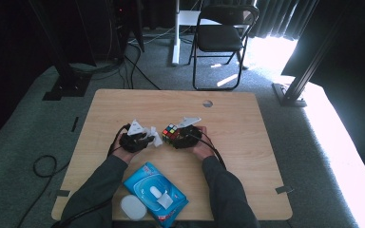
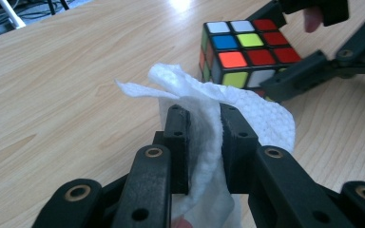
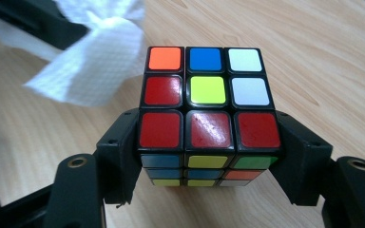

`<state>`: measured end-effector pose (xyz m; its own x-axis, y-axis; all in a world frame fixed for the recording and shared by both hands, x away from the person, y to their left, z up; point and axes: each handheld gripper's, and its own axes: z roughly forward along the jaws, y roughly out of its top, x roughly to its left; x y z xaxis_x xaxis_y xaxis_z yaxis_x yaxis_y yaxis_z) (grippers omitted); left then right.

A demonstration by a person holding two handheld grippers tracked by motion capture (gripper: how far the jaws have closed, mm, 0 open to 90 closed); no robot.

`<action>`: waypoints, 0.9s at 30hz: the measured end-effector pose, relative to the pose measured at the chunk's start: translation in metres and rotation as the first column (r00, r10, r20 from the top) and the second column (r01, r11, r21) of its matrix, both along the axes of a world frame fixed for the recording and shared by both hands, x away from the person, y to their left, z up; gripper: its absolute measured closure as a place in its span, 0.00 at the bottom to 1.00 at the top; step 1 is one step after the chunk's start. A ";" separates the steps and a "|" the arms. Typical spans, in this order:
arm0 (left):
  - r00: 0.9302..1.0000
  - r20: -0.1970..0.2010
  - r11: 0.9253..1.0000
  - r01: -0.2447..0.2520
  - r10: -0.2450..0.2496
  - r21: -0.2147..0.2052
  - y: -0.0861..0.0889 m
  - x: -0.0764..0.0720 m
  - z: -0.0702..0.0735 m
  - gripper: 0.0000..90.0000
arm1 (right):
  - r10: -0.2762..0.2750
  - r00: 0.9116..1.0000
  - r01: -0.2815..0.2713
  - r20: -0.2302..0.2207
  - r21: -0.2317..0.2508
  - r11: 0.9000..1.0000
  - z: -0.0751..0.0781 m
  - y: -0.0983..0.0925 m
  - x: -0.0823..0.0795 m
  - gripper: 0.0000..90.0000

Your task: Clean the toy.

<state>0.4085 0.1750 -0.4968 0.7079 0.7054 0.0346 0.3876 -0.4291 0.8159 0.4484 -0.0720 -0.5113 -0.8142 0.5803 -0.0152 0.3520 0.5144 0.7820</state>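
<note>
Gripping a crumpled white paper wipe (image 2: 209, 137), the left gripper (image 1: 142, 139) has its jaws nearly closed on it. The right gripper (image 1: 186, 137) holds a multicoloured plastic puzzle cube (image 3: 209, 114) by its two sides, jaws half open. This cube rests on the light wooden tabletop (image 1: 247, 142), at three o'clock from the wipe, just beside it.

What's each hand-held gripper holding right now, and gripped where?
Left hand-held gripper: white wipe, a fold pinched between its jaws. Right hand-held gripper: puzzle cube, clamped across two opposite side faces.
</note>
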 end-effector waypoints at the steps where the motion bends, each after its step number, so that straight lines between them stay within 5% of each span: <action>1: 1.000 0.001 1.000 -0.004 0.004 -0.002 0.000 0.000 0.001 0.85 | 0.006 1.000 -0.006 0.005 0.004 1.000 0.001 0.000 -0.002 0.38; 10: 1.000 -0.014 0.999 -0.018 0.018 -0.032 0.002 0.002 0.004 0.91 | 0.075 0.997 -0.076 0.023 0.043 0.996 0.008 0.000 -0.017 0.38; 27: 1.000 -0.008 0.998 0.003 -0.003 -0.062 0.001 0.002 0.010 0.91 | 0.167 0.986 -0.167 0.020 0.011 0.986 0.005 0.020 -0.029 0.38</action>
<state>0.4103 0.1757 -0.4866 0.7102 0.7038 -0.0146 0.3927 -0.3788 0.8380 0.4196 -0.0523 -0.5067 -0.8994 0.4365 -0.0251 0.2471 0.5548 0.7945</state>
